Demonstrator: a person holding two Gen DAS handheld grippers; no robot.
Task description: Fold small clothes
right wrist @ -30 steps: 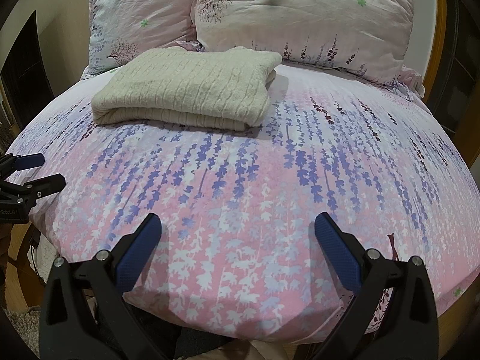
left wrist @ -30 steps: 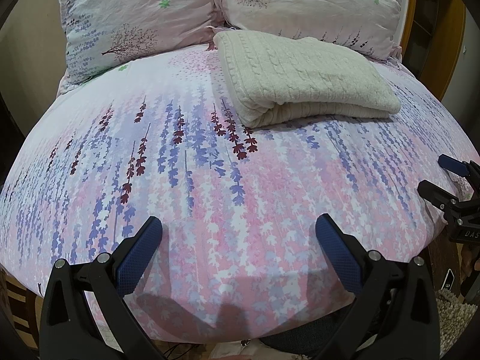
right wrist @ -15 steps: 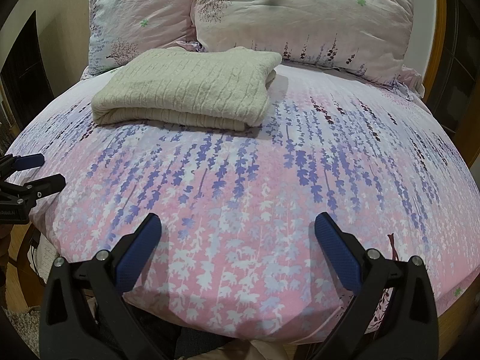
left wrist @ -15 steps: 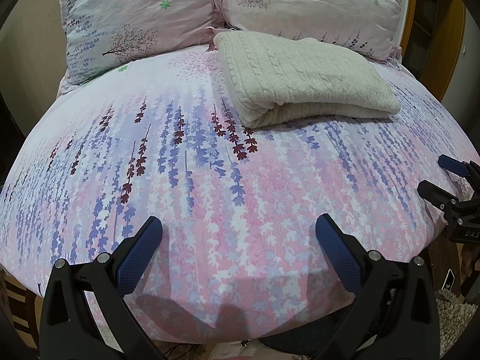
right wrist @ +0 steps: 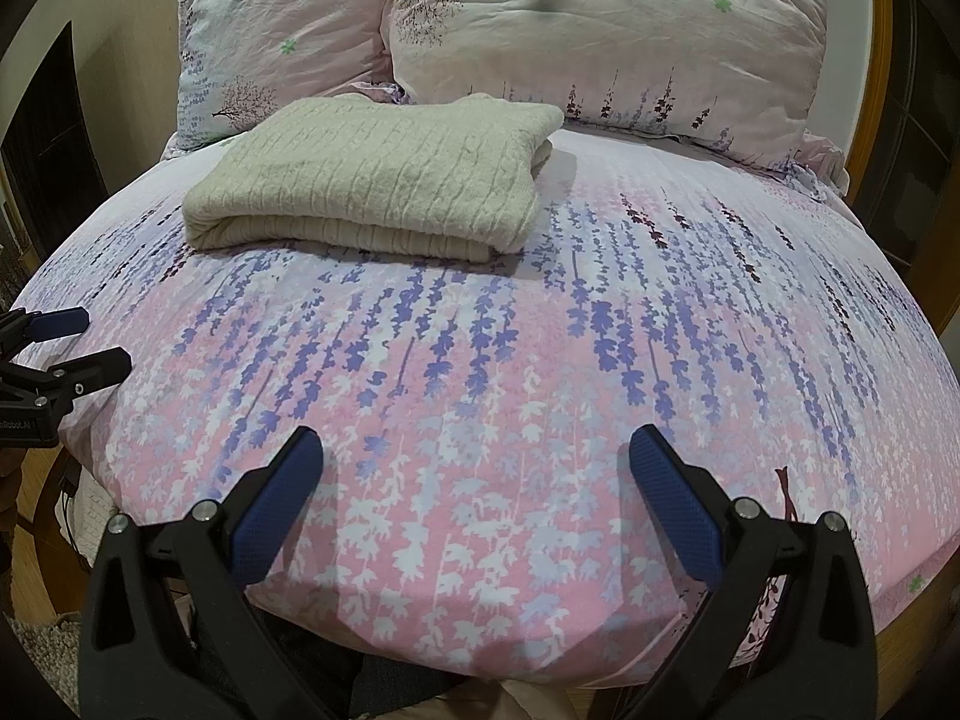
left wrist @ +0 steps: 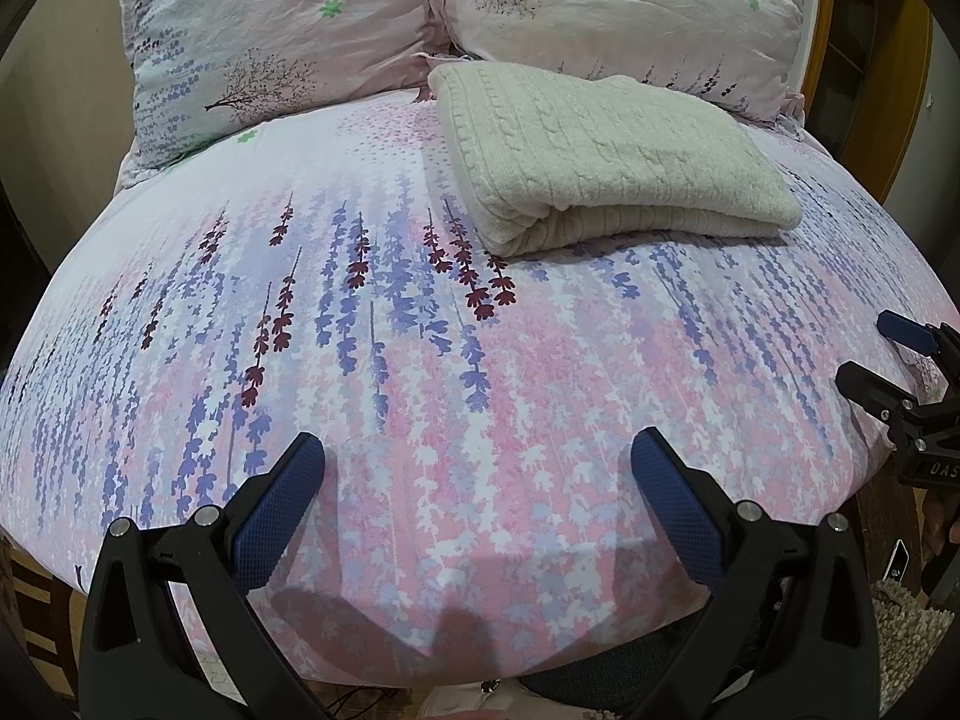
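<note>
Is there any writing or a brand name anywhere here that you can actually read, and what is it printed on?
"DAS": white letters on the black body of the right gripper, cut off by the picture's edge in the left wrist view.
"nRobot.AI": white letters on the black body of the left gripper, its start cut off in the right wrist view.
Nothing readable on the folded cream sweater, the pillows or the floral bedsheet.
</note>
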